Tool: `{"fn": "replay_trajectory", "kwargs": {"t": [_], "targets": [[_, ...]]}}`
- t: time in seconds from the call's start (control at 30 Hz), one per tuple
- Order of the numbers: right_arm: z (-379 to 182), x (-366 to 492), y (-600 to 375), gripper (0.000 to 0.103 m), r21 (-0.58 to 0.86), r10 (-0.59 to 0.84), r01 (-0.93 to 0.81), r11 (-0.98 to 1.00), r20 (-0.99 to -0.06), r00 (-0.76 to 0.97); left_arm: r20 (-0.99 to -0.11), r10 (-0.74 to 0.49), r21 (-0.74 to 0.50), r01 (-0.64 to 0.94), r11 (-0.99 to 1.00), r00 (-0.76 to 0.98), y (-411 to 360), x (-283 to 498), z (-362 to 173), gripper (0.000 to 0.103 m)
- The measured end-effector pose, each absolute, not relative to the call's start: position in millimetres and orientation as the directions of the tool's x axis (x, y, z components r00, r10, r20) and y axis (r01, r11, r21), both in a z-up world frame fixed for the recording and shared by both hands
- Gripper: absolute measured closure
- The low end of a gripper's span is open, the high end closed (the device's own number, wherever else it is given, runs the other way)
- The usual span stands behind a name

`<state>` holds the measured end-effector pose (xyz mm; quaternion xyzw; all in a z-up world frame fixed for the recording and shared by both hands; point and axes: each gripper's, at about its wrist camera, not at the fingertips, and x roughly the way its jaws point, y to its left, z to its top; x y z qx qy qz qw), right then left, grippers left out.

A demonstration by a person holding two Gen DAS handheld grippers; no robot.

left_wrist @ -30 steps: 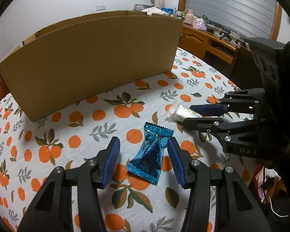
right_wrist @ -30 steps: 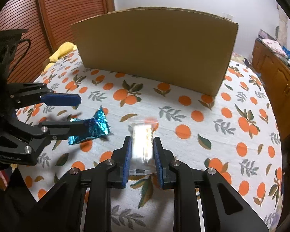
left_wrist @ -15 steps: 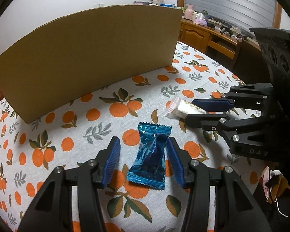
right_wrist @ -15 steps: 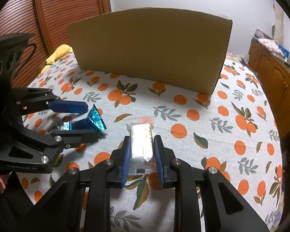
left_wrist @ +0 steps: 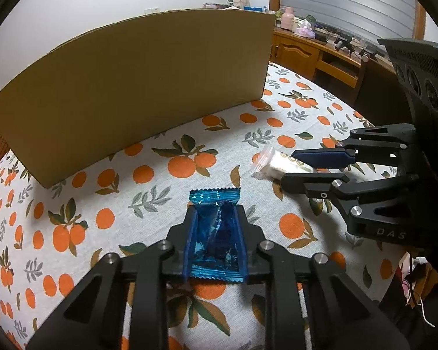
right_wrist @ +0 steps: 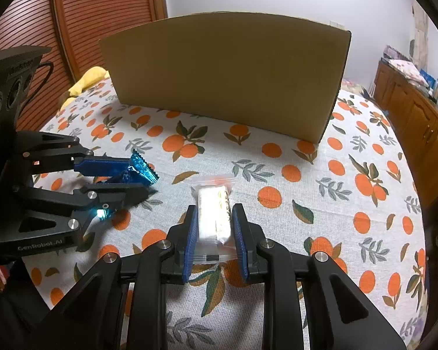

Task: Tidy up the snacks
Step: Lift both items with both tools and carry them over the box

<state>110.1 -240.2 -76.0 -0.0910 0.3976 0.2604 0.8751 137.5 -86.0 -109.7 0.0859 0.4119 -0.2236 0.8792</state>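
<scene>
Left wrist view shows the left gripper (left_wrist: 214, 233) nearest the lens, its jaws just closed so that the blue pads press both sides of a blue foil snack packet (left_wrist: 216, 233); the packet's crimped far end sticks out just past the fingertips, over the orange-print tablecloth (left_wrist: 102, 213). Off to that gripper's right and a little farther out, the right gripper (left_wrist: 306, 169) comes in from the side, clamped on a white snack in a clear wrapper (left_wrist: 273, 164), whose sealed end pokes beyond its tips. Beyond both tools, a brown cardboard box (left_wrist: 137, 93) stands on the cloth, its long side wall facing them, well apart from either packet; nothing of its inside shows. Behind the box on the right runs a wooden cabinet (left_wrist: 315, 55) with small items on top. From the right wrist camera, the right gripper (right_wrist: 214, 227) pinches the white snack (right_wrist: 214, 213) lengthwise between its pads, the left gripper (right_wrist: 122, 175) sits to its left with the blue packet (right_wrist: 140, 170) crumpled in its grip, and the box (right_wrist: 227, 75) stands farther ahead.
</scene>
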Motion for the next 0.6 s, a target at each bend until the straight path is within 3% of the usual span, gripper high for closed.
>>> {"fn": "replay_trajectory", "kwargs": {"t": [0.6], "targets": [[-74.9,108.2,-241.1,0.083,0.053,0.384,-0.516,0.855,-0.734,0.561,-0.717,-0.347,-0.063,0.44,0.896,0.604,-72.7,129.6,-79.7,0.082]]}}
